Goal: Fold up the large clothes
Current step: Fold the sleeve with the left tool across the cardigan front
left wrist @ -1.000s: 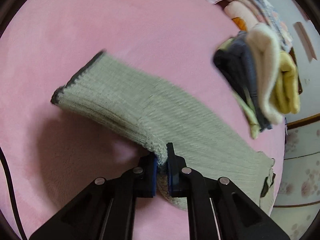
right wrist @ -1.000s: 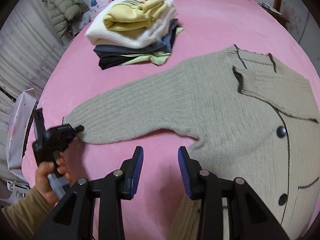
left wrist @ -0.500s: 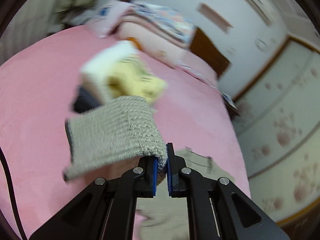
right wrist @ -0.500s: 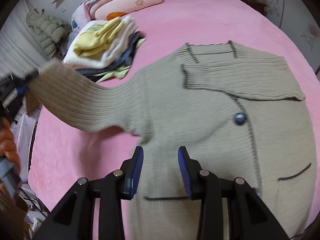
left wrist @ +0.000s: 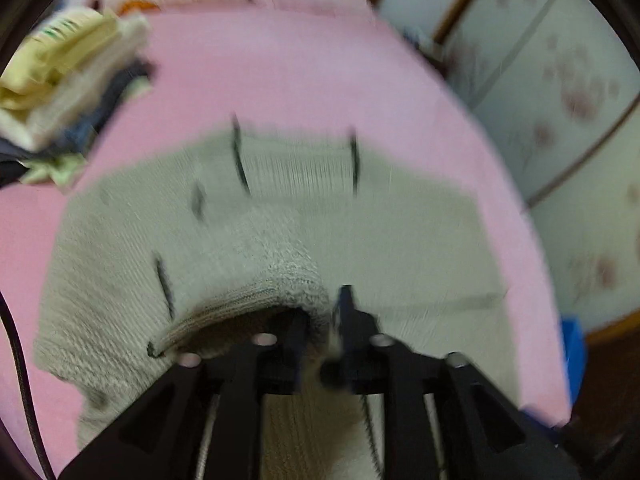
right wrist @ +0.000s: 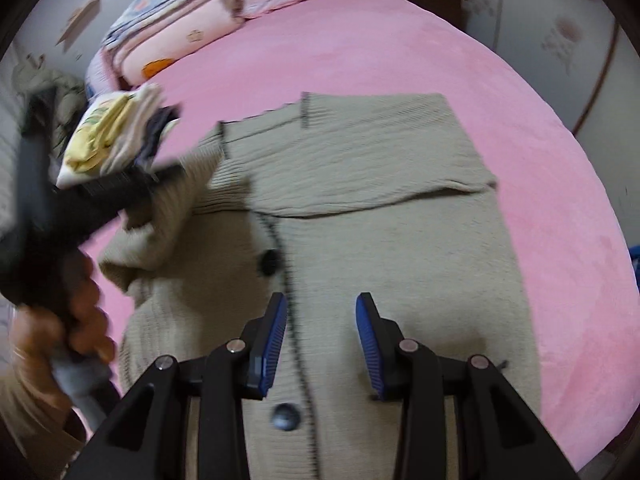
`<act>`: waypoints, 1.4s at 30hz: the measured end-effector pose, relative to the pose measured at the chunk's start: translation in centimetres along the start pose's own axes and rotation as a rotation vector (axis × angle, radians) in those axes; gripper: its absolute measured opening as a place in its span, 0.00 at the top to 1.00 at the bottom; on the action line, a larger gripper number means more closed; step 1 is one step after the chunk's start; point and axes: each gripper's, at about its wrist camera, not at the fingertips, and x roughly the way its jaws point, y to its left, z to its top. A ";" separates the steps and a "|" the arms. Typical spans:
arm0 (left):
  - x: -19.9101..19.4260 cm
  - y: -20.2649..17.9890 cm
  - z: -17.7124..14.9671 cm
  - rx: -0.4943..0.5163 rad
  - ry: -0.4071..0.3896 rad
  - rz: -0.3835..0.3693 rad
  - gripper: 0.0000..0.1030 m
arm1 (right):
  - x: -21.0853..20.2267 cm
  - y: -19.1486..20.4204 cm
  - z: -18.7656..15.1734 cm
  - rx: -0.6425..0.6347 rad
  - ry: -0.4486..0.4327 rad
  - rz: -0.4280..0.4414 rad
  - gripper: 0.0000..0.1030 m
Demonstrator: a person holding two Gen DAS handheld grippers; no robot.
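Beige knit cardigan (right wrist: 384, 208) lies flat on the pink bed (right wrist: 400, 52), buttons up, its far sleeve already folded across the chest. Left gripper (left wrist: 324, 312) is over the cardigan's body with the near sleeve (left wrist: 276, 276) draped at its tips; jaws have just been opening, a small gap shows, and the sleeve cuff sits between them against the left finger. Blur is heavy, so cannot tell if the pads press on it at all. In the right wrist view the left gripper (right wrist: 100, 196) comes in from the left, held by a hand (right wrist: 80, 320), with the sleeve bunched (right wrist: 160, 216) beneath it over the cardigan's near shoulder. Right gripper (right wrist: 320, 340) hangs above the lower front of the cardigan, jaws partly apart, nothing between them; the dark button edge runs just under its left finger. Stack of folded clothes (right wrist: 116, 136) sits on the bed beyond the sleeve, pillows (right wrist: 172, 40) behind it.
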 end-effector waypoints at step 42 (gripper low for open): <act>0.0 20.9 -5.6 -0.397 -0.010 0.213 0.60 | 14.2 19.2 -1.6 -1.164 -0.200 -0.365 0.41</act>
